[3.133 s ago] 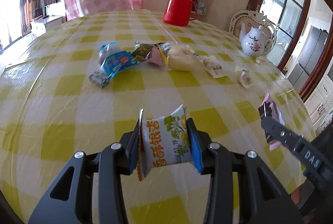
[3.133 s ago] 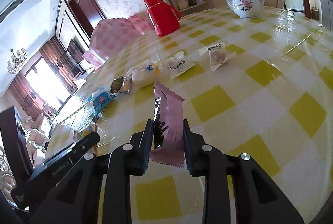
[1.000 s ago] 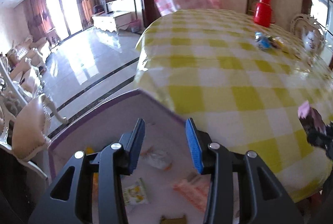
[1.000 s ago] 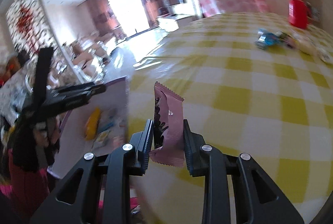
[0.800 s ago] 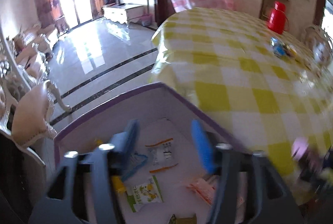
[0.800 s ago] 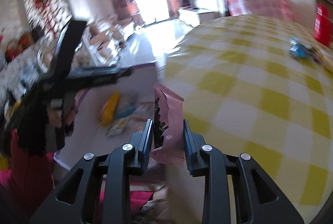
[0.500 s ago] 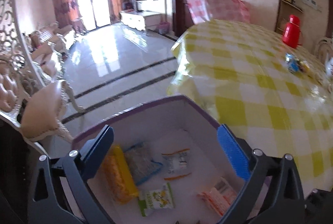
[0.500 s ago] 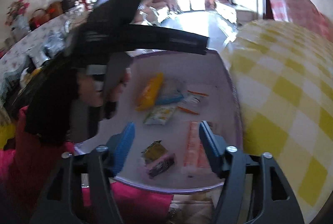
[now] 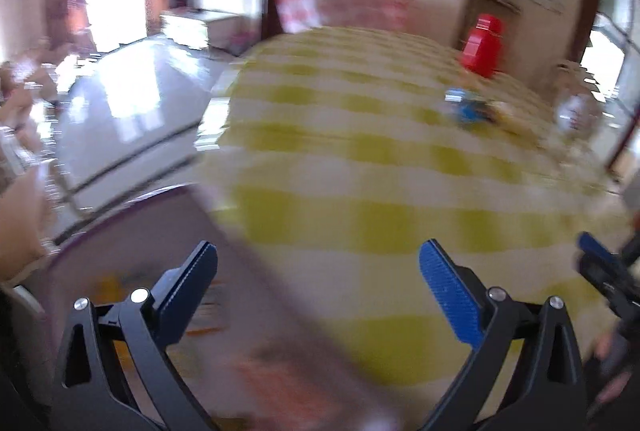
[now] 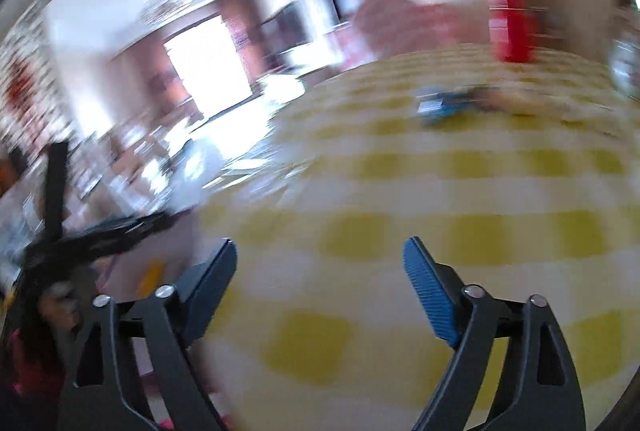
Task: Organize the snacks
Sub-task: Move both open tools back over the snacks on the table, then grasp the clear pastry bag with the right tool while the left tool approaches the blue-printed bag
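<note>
- Both views are smeared by motion, so we read only the larger shapes.
- In the left wrist view we see the left gripper (image 9: 318, 267) with its jaws spread wide and nothing between them; it points down over the near edge of the table (image 9: 360, 167).
- At the lower left of this view sits the box (image 9: 132, 227), purple-rimmed, below the table edge; the blurred orange and pale shapes inside look like snacks, but we cannot tell which.
- Only this view shows the box wall and floor this plainly, and a pale rounded shape at its far left edge that we cannot name.
- Far across the yellow checked cloth we see the blue packet (image 9: 470, 109) with other blurred packets just beside it, and the red flask (image 9: 482, 47) behind them.
- At the right edge of this view the right gripper's blue pad and black frame show, apart from the left one.
- In the right wrist view the right gripper (image 10: 320, 261) has its jaws opening, already wide, with nothing between them; it tilts down less steeply, over the cloth.
- Only this view shows the left gripper from outside, a dark blur at the left over the box, and a red sleeve (image 10: 24, 371) at the lower left.
- A yellow-orange shape (image 10: 150, 275) lies in the box here.
- The blue packet and red flask sit far off on the table, at the upper right.
</note>
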Available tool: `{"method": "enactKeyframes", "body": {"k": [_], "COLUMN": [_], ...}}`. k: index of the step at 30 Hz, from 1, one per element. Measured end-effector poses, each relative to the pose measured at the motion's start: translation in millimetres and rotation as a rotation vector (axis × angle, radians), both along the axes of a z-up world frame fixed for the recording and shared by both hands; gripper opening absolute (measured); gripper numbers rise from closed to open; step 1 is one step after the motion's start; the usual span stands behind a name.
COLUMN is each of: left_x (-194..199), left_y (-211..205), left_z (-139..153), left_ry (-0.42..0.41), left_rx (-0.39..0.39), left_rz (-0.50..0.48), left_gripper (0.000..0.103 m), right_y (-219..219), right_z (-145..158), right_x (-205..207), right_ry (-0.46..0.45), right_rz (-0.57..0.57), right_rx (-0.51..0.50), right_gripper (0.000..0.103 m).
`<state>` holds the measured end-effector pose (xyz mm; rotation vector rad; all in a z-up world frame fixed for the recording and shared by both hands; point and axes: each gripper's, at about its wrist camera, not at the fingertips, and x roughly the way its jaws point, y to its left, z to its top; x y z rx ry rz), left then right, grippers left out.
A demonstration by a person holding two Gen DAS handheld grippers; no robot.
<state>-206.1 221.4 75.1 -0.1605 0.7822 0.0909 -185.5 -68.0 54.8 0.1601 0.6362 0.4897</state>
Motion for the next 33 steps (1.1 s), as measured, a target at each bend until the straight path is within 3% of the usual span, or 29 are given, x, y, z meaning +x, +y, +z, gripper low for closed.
{"method": "enactKeyframes", "body": {"k": [3, 6, 9, 12, 16, 20, 24, 26, 28, 33], "left_x": [38, 76, 118, 163, 205, 235, 258, 264, 271, 270], "left_y": [-57, -100, -153, -213, -259, -279, -292, -291, -286, -263], "left_z": [12, 11, -4, -30, -47, -47, -46, -50, -54, -45], "left_ry": [-0.021, -0.025, -0.010, 0.004, -0.019, -0.041, -0.102, -0.106, -0.057, -0.095], "left_rx": [-0.047, -0.081, -0.144, -0.130, -0.131, -0.197, -0.215, -0.205, -0.218, -0.207], "left_rz": [-0.108, -0.124, -0.168, -0.243, -0.243, -0.238, -0.242, -0.251, -0.250, -0.181], "left_gripper": [0.101, 0.101, 0.101, 0.101, 0.101, 0.101, 0.101, 0.101, 0.101, 0.101], "right_y": [-49, -96, -147, -191, -220, -246, -254, -252, -250, -242], "right_z": [-5, -12, -20, -32, -36, -42, -43, -44, -44, -49], "right_x": [22, 43, 66, 89, 130, 170, 215, 238, 262, 319], "right_ry": [0.042, 0.079, 0.127, 0.213, 0.235, 0.269, 0.284, 0.273, 0.255, 0.275], "right_rz": [-0.119, -0.263, -0.413, -0.541, -0.601, -0.637, -0.641, -0.626, -0.618, -0.541], "right_rx": [-0.007, -0.034, -0.061, -0.051, -0.064, -0.044, -0.041, -0.078, -0.139, -0.280], "right_gripper": [0.087, 0.087, 0.087, 0.086, 0.086, 0.086, 0.086, 0.086, 0.086, 0.087]}}
